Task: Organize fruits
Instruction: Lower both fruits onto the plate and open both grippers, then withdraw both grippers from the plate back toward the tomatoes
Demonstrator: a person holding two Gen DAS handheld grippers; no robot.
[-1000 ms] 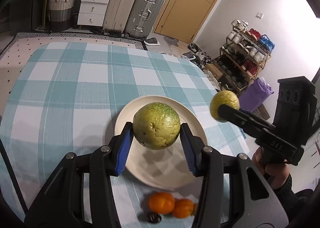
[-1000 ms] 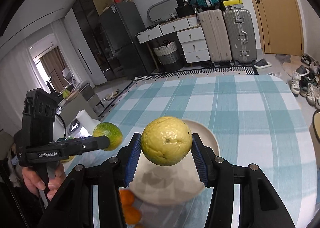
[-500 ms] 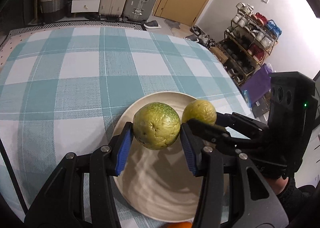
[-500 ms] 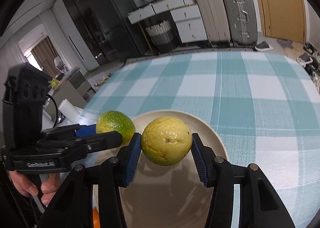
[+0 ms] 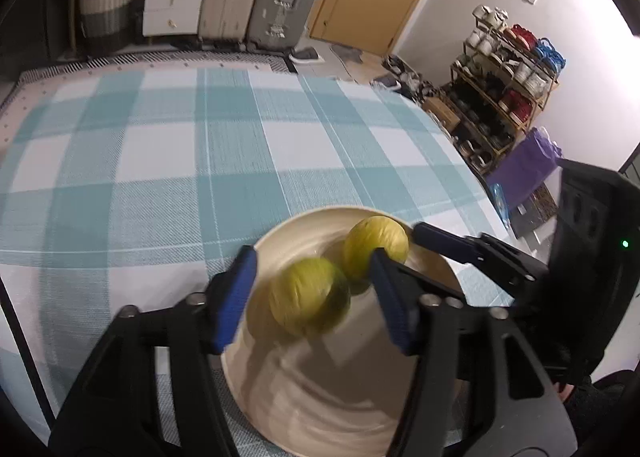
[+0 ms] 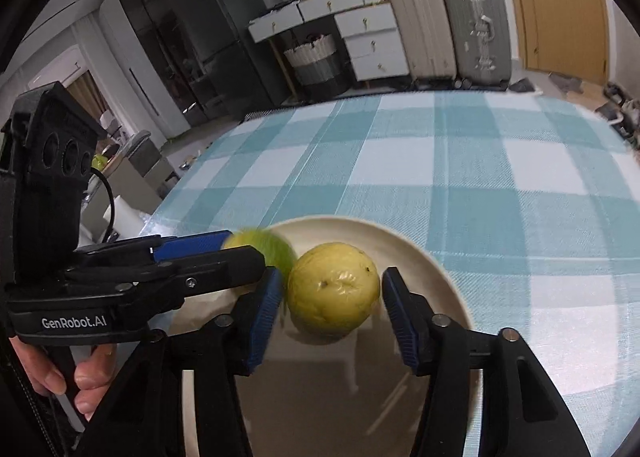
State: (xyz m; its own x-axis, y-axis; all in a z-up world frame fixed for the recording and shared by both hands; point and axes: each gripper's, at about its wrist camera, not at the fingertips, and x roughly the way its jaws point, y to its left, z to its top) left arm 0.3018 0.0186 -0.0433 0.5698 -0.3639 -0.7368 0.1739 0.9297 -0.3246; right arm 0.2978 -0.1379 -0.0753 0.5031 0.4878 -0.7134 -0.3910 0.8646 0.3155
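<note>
Now both fruits are on the plate [image 5: 280, 241]. Green fruit [image 5: 308, 297] sits between the pads of the left gripper [image 5: 310, 297], blurred; both pads stand clear of it, nothing held. Yellow fruit [image 6: 334, 291] lies between the pads of the right gripper [image 6: 330, 307]; jaws spread, a gap on the right side, left pad just beside the skin, contact uncertain. The two fruits sit just beside each other near the plate's middle.

Risk (judgement): both fruits are round and loose. The blur on the green one suggests it may be rolling; it could nudge the yellow one or run toward the rim. A pad brushing a fruit on withdrawal would do the same. The two grippers cross closely over the plate, so a sideways pull may knock one into the other.

Room: checked tablecloth [image 5: 200, 161] is open beyond the plate's far rim. Table edge lies to the right in the left wrist view, with the floor beyond. Backing straight out looks safest.
</note>
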